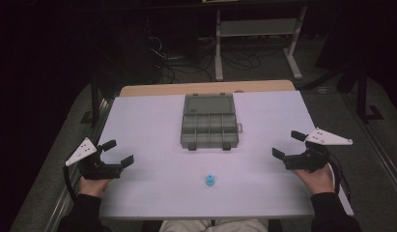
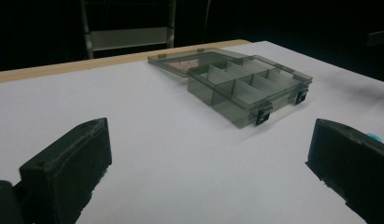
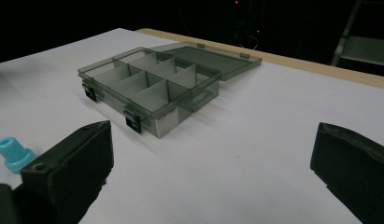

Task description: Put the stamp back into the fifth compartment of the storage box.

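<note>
A smoky grey clear plastic organiser box [image 1: 209, 127] [image 2: 248, 88] [image 3: 150, 86] lies open at the table's middle back, lid flat behind it, its several compartments empty. A small light-blue spool-like piece [image 1: 210, 180] [image 3: 13, 153] stands alone near the front centre; its tip peeks past a jaw in the left gripper view [image 2: 374, 136]. My left gripper [image 1: 121, 151] [image 2: 208, 163] rests open at the left edge, nothing between its jaws. At the right side my right gripper [image 1: 288, 143] [image 3: 213, 163] is open too and holds nothing. Both point inward toward the box.
The white table top [image 1: 152, 140] has a wooden strip [image 1: 205, 88] along its far edge. Beyond it stand a white metal frame [image 1: 256, 34] and floor cables [image 1: 186, 58] in a dark room. Bare white surface lies between the grippers and around the blue piece.
</note>
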